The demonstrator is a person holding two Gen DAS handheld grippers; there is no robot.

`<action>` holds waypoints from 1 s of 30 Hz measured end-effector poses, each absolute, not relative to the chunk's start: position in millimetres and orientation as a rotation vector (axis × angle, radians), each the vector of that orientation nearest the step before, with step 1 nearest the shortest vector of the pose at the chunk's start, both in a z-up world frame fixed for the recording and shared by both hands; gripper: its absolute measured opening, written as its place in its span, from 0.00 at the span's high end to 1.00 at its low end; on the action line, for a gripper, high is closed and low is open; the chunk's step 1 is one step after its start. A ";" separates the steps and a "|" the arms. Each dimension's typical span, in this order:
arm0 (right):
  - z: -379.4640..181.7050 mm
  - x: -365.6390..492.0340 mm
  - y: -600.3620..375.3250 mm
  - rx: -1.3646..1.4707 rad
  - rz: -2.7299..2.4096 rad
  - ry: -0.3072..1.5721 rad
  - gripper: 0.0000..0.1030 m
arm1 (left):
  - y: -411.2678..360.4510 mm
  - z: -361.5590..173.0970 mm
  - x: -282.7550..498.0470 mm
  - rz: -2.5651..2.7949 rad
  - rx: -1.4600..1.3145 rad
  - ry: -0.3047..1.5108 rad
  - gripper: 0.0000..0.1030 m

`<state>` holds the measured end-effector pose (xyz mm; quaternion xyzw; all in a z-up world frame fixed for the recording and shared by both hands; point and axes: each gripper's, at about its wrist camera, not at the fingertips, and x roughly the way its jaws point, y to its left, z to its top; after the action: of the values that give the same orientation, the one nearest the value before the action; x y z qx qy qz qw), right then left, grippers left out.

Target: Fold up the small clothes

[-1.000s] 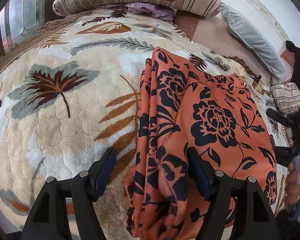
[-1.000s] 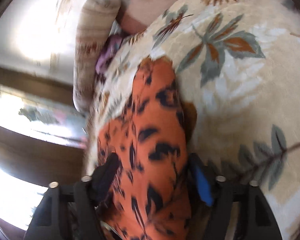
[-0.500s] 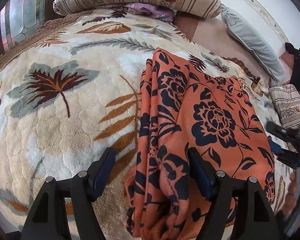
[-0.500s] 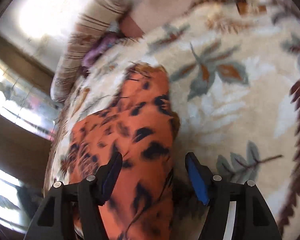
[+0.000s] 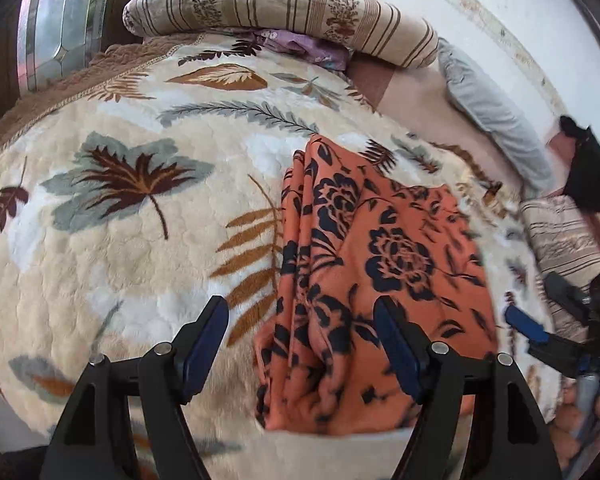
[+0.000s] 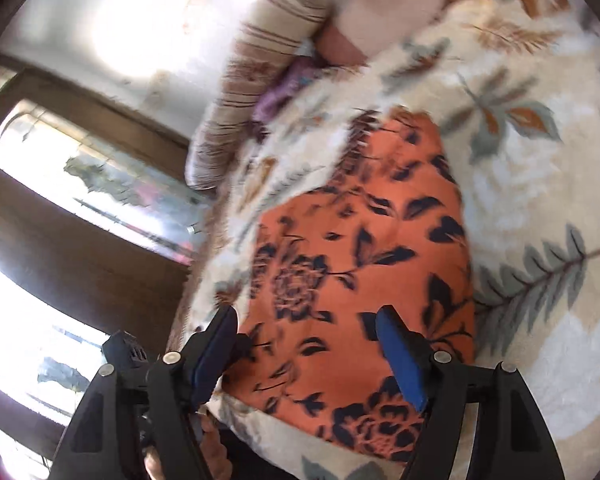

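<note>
Orange floral garment (image 5: 380, 280) folded flat on the leaf-print bed blanket (image 5: 140, 260); both sets of jaws released, left gripper (image 5: 300, 340) and right gripper (image 6: 306, 344) hovering clear; best to smooth the bunched left pleats, then pinch near corners evenly for the next fold.

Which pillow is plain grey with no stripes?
The long grey pillow against the wall; the big bolster and small cushion are both brown-striped.

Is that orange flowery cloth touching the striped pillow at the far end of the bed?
Apart. The left wrist view shows the cloth lying flat with a wide stretch of leafy blanket between it and the pillow.
</note>
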<state>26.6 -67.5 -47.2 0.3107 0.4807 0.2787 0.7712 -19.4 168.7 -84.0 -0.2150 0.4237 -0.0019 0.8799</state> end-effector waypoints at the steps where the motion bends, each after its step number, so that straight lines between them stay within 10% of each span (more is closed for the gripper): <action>1: -51.2 26.3 -66.6 0.661 0.595 1.052 0.22 | 170.3 -86.1 -24.4 -0.013 -0.466 0.899 0.27; 16: -78.0 29.9 -57.3 0.649 0.578 1.120 0.22 | 173.4 -110.8 -39.7 -0.068 -0.572 1.030 0.70; 30: -79.7 31.1 -54.6 0.646 0.577 1.123 0.22 | 178.7 -109.3 -38.7 -0.086 -0.574 1.038 0.68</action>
<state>31.1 -54.6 -79.7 0.2965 0.5155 0.2648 0.7591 -38.7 178.7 -109.3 -0.2703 0.4891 -0.0404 0.8283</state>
